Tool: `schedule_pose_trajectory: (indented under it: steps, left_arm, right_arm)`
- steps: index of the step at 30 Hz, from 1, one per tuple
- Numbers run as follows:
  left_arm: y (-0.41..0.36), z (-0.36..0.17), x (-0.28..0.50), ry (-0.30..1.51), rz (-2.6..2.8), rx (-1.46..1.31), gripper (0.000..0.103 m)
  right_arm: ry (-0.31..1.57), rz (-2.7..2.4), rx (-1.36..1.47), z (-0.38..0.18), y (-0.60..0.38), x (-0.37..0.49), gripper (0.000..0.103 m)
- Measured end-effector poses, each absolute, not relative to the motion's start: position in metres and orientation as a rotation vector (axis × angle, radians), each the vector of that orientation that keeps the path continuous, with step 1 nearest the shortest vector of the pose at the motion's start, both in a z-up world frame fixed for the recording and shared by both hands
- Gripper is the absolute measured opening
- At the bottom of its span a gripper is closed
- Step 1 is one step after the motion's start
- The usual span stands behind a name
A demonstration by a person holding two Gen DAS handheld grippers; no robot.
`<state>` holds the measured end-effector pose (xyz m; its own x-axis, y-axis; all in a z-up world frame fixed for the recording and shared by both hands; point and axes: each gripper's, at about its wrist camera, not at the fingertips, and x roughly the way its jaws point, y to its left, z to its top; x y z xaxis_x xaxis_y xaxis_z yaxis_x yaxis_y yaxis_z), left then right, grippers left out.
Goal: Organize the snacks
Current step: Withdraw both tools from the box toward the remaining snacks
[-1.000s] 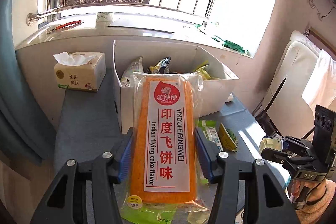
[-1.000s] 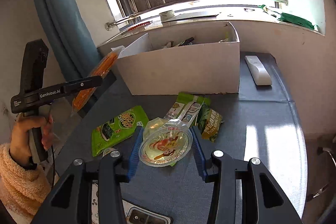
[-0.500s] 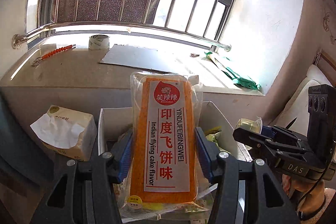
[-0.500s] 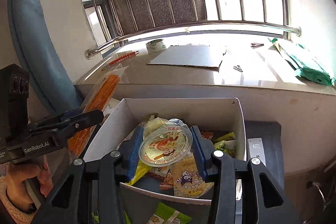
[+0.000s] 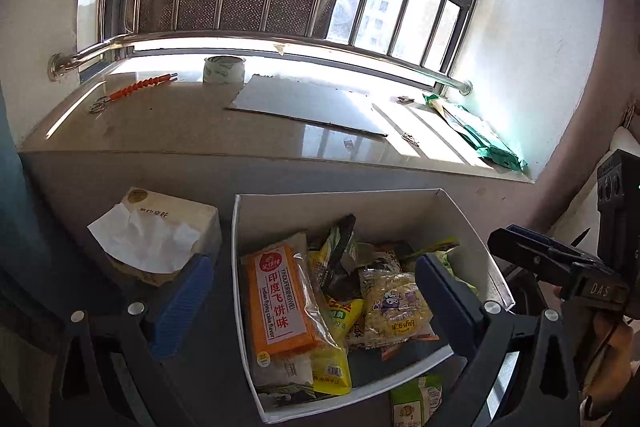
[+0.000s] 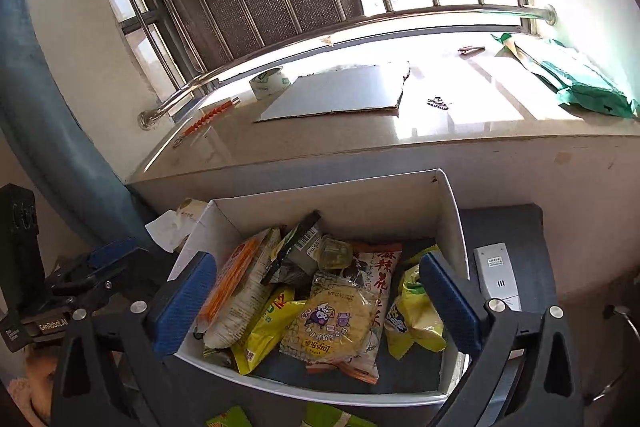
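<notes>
left gripper (image 5: 310, 297): fingers spread, empty | right gripper (image 6: 316, 303): fingers spread, empty | orange flat snack packet (image 5: 278, 307) and small clear jelly cup (image 6: 335, 247) lie inside white cardboard box (image 5: 340, 205) | lift both straight up clear of the walls before fetching more

White box (image 5: 448, 211); orange packet (image 5: 276, 303) (red lettering); blue ribbed pads (image 6: 184, 303).

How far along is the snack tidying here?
Mostly done, it seems: the orange flying-cake pack and the clear jelly cup lie in the white box with other snacks. The left gripper and right gripper are open and empty. A green packet remains outside.
</notes>
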<state>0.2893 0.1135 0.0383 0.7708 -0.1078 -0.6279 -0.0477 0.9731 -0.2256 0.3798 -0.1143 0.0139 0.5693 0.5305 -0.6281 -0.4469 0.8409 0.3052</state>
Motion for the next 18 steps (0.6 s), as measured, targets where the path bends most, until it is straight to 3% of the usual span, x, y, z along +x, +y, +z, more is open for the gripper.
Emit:
schedule_pose_trajectory:
  steps: [8,18]
  left_arm:
    - [0.091,0.046,0.202,0.638,-0.099,-0.115,0.103]
    - [0.055,0.001,0.085,0.632,-0.187,-0.093,0.103]
  right_arm:
    - [0.716,0.693,0.113,0.023,-0.134,0.315,0.103]
    - [0.69,0.769,0.25,-0.019,-0.194,0.198,0.103]
